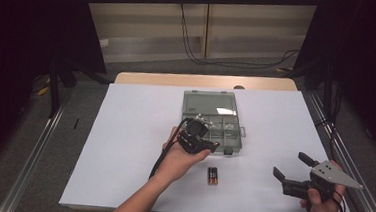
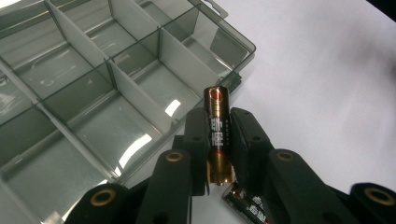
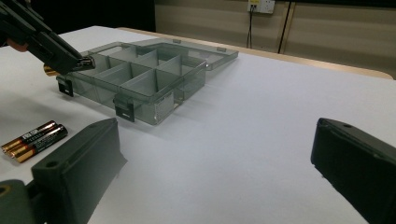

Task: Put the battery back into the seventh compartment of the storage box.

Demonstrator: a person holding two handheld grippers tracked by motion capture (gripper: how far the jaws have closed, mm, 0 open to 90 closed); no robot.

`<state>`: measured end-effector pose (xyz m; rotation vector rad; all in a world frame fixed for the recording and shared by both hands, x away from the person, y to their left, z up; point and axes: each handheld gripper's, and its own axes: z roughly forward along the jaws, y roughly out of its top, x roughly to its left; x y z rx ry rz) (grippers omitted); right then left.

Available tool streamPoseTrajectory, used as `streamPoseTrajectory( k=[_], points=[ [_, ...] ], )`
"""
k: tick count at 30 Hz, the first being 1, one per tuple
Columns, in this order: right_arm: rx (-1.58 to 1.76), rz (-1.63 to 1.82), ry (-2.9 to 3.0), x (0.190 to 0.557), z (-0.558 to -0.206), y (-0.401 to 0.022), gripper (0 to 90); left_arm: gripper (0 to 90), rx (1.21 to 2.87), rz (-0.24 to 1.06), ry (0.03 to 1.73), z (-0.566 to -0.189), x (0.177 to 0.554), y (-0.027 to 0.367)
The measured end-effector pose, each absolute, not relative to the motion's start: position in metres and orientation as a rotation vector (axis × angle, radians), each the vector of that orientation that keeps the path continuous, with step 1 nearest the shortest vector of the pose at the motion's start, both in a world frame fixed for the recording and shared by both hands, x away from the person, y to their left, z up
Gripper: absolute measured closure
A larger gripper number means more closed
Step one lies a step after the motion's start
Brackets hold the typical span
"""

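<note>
A gold and black AA battery [image 2: 218, 133] stands clamped between the pads of my left gripper [image 2: 219, 126], just off the front corner of a smoky clear organizer box [image 2: 135, 93]. In the high view the left gripper [image 1: 214, 147] hovers at the near edge of the box [image 1: 209, 102], whose lid lies open at the back. Two more batteries [image 1: 212, 176] lie side by side on the white sheet in front of it. My right gripper [image 1: 288, 164] stands open at the near right with nothing between its fingers. In the right gripper view its jaws [image 3: 217, 140] frame the box [image 3: 154, 105] and the batteries [image 3: 35, 140].
A white sheet [image 1: 134, 132] covers the wooden table [image 1: 153, 77]. The box has several divided compartments with nothing in them. Metal rails run along both sides of the table. Cables hang at the far wall [image 1: 190, 41].
</note>
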<state>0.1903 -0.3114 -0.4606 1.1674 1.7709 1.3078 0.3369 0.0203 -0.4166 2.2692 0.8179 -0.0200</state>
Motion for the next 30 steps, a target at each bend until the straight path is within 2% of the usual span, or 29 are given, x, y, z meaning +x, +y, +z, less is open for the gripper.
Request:
streamPoseTrajectory(
  k=[30],
  points=[
    [1.172, 1.310, 1.762, 0.190, -0.460, -0.313, 1.1, 76.9, 2.242, -0.036, 0.867, -0.425, 0.369, 0.005]
  ],
)
